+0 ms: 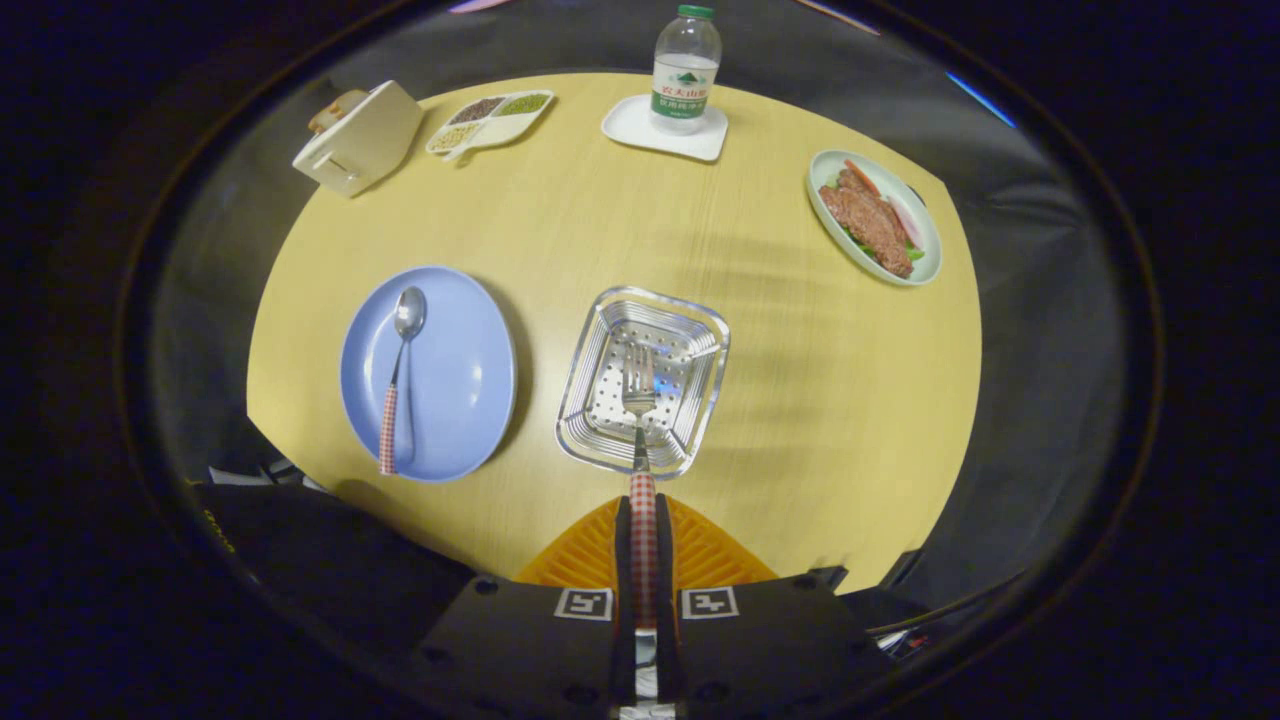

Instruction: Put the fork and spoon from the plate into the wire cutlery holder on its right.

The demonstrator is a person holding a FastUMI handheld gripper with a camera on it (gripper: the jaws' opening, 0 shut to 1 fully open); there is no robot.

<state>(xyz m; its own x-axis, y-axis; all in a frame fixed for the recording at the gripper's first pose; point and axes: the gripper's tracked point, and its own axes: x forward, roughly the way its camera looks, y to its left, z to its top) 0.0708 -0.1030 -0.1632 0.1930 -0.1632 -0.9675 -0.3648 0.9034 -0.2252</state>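
Clamping the fork (640,400) by its handle, gripper (642,520) fingers together; tines over the holder (600,360).

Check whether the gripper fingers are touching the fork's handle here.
Touching. In the gripper view, both fingers press against the checkered handle of the fork, with no gap on either side; its tines hang over the wire cutlery holder.

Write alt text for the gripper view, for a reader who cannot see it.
The gripper is shut on the checked handle of a fork, its tines held over the wire cutlery holder just ahead of the fingers on a round wooden table. Left of the holder, a spoon lies on a blue plate.
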